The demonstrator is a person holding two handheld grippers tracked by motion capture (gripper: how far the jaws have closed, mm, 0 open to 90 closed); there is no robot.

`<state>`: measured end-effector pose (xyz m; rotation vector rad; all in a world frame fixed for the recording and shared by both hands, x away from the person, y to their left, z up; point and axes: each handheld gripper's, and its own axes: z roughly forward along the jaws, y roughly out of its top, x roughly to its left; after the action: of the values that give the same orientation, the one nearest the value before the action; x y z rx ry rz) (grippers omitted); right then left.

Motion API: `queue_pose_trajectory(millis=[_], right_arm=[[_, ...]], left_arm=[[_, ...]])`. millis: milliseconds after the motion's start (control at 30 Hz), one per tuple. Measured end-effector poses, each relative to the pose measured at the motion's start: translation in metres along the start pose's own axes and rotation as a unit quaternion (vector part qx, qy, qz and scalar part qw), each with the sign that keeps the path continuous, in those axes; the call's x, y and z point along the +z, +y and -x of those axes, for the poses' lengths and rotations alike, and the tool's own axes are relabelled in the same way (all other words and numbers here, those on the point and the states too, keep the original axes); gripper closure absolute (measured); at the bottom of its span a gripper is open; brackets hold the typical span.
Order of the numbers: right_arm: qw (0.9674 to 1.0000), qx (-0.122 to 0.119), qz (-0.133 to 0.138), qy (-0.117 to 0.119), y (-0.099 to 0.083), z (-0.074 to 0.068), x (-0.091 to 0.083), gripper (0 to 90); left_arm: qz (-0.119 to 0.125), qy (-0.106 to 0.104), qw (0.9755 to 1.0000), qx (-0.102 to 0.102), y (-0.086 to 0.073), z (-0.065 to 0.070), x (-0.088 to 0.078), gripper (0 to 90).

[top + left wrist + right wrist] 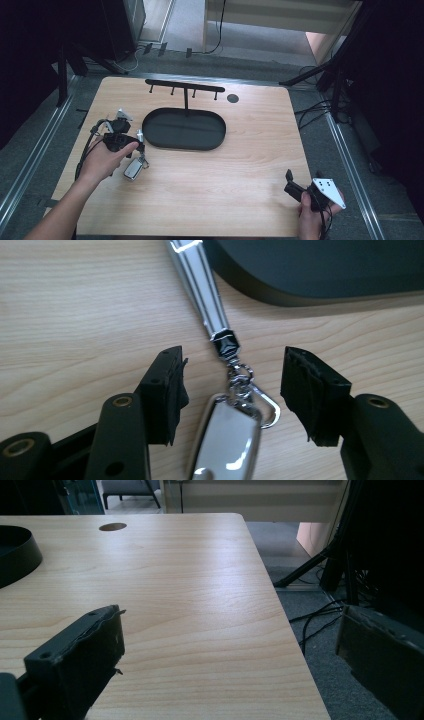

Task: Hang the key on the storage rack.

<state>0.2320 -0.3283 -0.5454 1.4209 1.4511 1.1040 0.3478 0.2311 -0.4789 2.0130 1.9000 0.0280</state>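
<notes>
The left gripper [232,390] straddles a silver key fob [227,440] near the black tray [184,130], jaws apart, not gripping; the right gripper [230,655] gapes empty at the table's near right.

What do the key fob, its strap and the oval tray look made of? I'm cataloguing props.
Key fob: likely polished metal or chrome-plated plastic; it shows mirror-like glints. Strap: shiny silver, probably metal, with ridged lines. Oval tray: matte black, possibly painted metal; no glare.

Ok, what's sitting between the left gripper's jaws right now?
In the left gripper view, the keychain's swivel chain and clasp and the top of the silver key fob lie between the left gripper jaws, untouched by either pad.
</notes>
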Motion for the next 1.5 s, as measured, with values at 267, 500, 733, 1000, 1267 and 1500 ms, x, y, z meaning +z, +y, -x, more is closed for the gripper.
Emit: queue_pose_trajectory(millis=[267, 500, 733, 1000, 1267, 1500], right_arm=[[1.0000, -0.004, -0.001, -0.001, 0.000, -0.001, 0.000, 0.0], [1.0000, -0.003, -0.001, 0.001, 0.000, 0.000, 0.000, 0.0], [1.0000, -0.005, 0.000, 0.002, 0.000, 0.000, 0.001, 0.0], [1.0000, -0.006, 0.000, 0.002, 0.000, 0.000, 0.001, 0.0], [1.0000, -0.007, 0.000, 0.002, 0.000, 0.000, 0.001, 0.0], [1.0000, -0.008, -0.002, 0.003, 0.000, -0.001, 0.001, 0.0]], left_arm=[[-0.039, 0.025, 0.9989, -0.007, 0.014, 0.004, 0.016, 49.7], [-0.060, 0.030, 0.9976, -0.014, 0.021, 0.011, 0.026, 53.6], [-0.062, 0.070, 0.9956, -0.007, 0.023, 0.012, 0.036, 58.6], [-0.070, 0.079, 0.9945, -0.004, 0.023, 0.013, 0.039, 69.4], [-0.054, 0.075, 0.9957, -0.004, 0.019, -0.003, 0.033, 73.6], [-0.008, 0.060, 0.9981, -0.008, 0.012, -0.024, 0.016, 75.1]])
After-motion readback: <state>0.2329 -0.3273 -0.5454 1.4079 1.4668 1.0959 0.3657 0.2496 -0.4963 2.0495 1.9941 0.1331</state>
